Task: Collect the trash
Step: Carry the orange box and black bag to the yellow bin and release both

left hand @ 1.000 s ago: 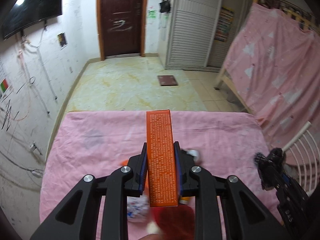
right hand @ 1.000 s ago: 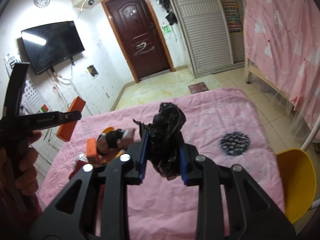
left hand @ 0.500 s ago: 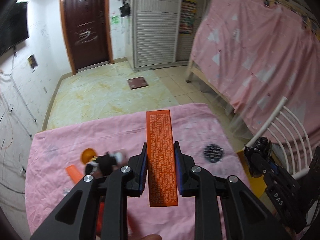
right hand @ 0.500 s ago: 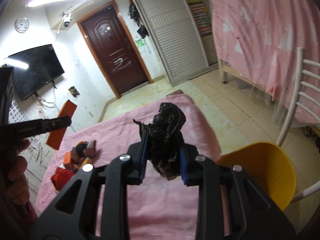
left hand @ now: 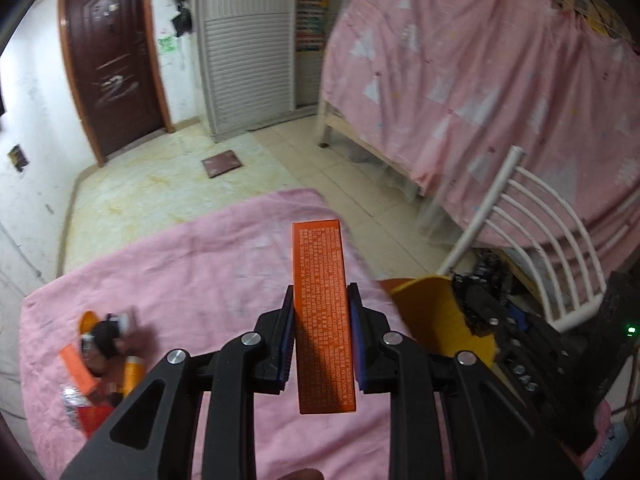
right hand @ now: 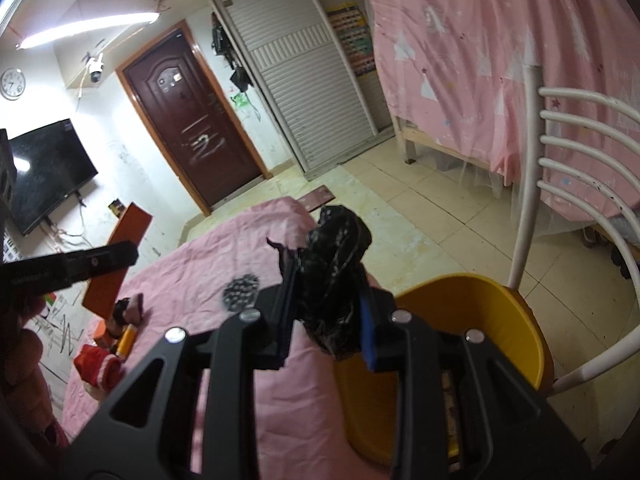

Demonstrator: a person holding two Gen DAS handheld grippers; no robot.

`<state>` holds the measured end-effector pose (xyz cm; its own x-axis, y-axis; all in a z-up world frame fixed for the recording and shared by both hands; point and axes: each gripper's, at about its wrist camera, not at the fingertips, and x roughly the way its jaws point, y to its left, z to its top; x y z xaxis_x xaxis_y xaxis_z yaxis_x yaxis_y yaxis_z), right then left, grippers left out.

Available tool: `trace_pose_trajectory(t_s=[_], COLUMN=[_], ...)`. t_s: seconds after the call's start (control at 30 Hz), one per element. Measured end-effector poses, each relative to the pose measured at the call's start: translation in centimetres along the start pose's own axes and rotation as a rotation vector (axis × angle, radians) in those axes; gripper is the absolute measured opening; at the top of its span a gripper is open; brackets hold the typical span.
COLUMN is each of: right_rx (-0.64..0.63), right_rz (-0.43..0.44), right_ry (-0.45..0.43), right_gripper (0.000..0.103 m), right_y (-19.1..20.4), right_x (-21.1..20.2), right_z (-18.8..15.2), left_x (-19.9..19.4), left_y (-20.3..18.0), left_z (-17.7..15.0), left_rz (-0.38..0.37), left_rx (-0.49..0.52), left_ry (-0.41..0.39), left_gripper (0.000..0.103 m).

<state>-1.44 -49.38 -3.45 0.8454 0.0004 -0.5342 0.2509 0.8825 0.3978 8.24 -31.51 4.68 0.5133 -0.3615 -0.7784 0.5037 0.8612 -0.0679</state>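
1. left gripper (left hand: 322, 340), frame centre: clamped on a long flat orange printed carton (left hand: 322, 312), long axis pointing away from the camera.
2. round yellow plastic bin (left hand: 436, 320) lies right of that carton, beside the pink-clothed table (left hand: 180, 264).
3. right gripper (right hand: 328, 320): clamped on a crumpled black plastic bag (right hand: 334, 272), directly at the bin's rim; judged the nearer hand.

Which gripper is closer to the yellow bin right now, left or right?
Right. The right gripper, shut on the black bag, hangs at the yellow bin's near rim. The left gripper, shut on the orange box, is over the pink table, beside the bin.
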Motion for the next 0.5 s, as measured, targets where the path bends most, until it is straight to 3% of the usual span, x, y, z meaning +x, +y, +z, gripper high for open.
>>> trace_pose_trajectory(t_s=[0.17, 0.5], right_rx=[0.036, 0.112], right_rz=[-0.037, -0.055], right_ry=[0.003, 0.007], right_gripper=[0.027, 0.027], right_y=[-2.6, -6.7], right_x=[0.2, 0.2], right_z=[-0.3, -0.8], left_x=[2.1, 6.2], left_y=[-3.4, -8.5], left_z=[0.3, 0.2], left_rz=[-0.073, -0.105], left_rx=[0.02, 0.076], left_ry=[0.029, 0.087], left_gripper=[0.017, 0.017])
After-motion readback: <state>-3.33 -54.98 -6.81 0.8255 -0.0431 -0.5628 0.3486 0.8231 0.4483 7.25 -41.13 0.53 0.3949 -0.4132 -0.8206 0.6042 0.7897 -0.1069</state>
